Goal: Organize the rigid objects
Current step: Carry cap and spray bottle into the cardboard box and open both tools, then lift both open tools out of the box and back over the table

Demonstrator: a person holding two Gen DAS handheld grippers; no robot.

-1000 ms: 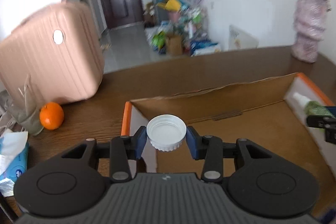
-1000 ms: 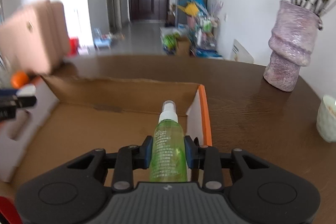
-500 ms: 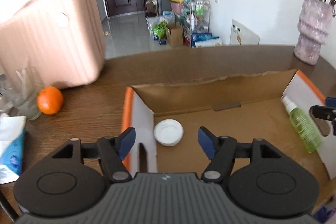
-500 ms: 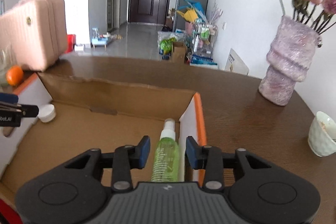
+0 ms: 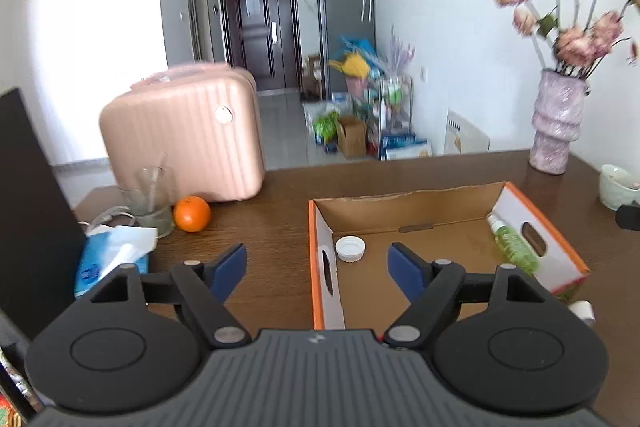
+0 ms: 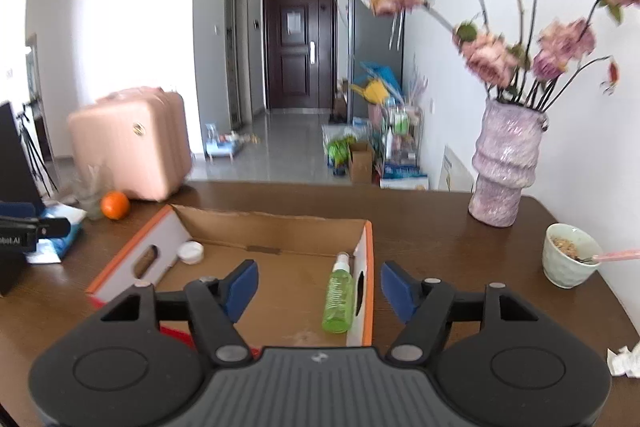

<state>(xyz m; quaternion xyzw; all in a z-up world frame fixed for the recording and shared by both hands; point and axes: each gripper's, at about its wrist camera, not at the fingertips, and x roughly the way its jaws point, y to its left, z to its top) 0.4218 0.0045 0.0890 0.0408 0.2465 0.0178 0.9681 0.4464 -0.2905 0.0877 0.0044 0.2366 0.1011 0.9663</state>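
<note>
two items lie in the cardboard box point(image 5: 440, 193): white cap point(image 5: 350, 248), green bottle point(image 5: 514, 245).

White walls point(image 6: 500, 131), grey tiled floor point(image 6: 288, 155), dark door point(image 6: 298, 47) down hallway, bright daylight.

The left gripper point(image 5: 318, 267) is showing a ribbed grey body with a small pale logo at twelve o'clock, black linkage arms carrying silver pivot screws, two black round discs at four and eight o'clock, and blue pads point(image 5: 404, 273). The right gripper point(image 6: 318, 285) is showing the same build and blue pads point(image 6: 240, 285).
</note>
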